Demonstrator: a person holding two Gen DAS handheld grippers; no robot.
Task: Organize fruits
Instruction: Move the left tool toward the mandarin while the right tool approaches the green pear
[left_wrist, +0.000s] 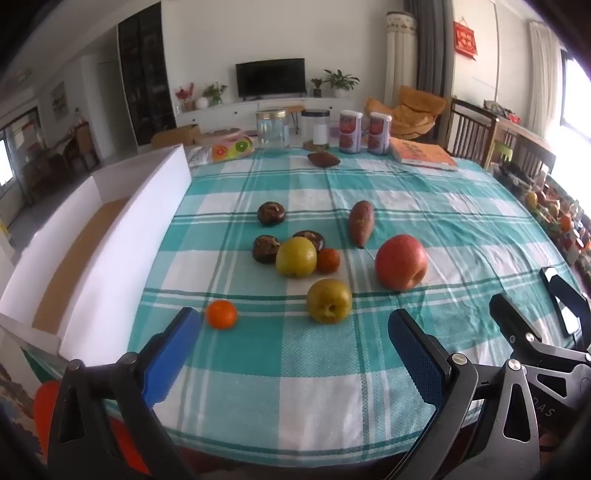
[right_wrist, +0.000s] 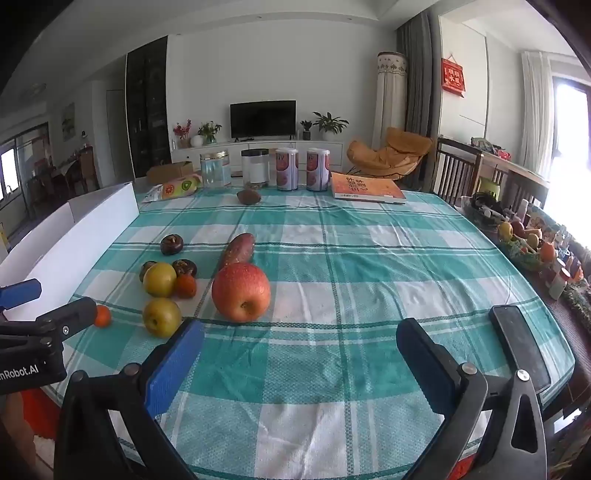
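Observation:
Fruit lies loose on the teal checked tablecloth (left_wrist: 295, 369). A red apple (left_wrist: 400, 262) (right_wrist: 241, 291) lies right of two yellow-green apples (left_wrist: 295, 256) (left_wrist: 328, 301). Two small oranges (left_wrist: 221, 314) (left_wrist: 328, 260), three dark round fruits (left_wrist: 271, 213) and a sweet potato (left_wrist: 361, 221) (right_wrist: 238, 247) lie around them. A white box (left_wrist: 110, 221) (right_wrist: 74, 229) stands open along the left edge. My left gripper (left_wrist: 293, 317) (right_wrist: 64, 295) hovers open just short of the nearest apple and orange. My right gripper (right_wrist: 300, 326) is open over bare cloth, right of the red apple.
Two jars (left_wrist: 271, 127), two cans (left_wrist: 364, 131), an orange book (left_wrist: 423, 153), a fruit-print pack (left_wrist: 232, 147) and a brown piece (left_wrist: 323, 159) line the far edge. A phone (right_wrist: 517, 347) lies near right. A cluttered side table (right_wrist: 524, 243) and chairs stand right.

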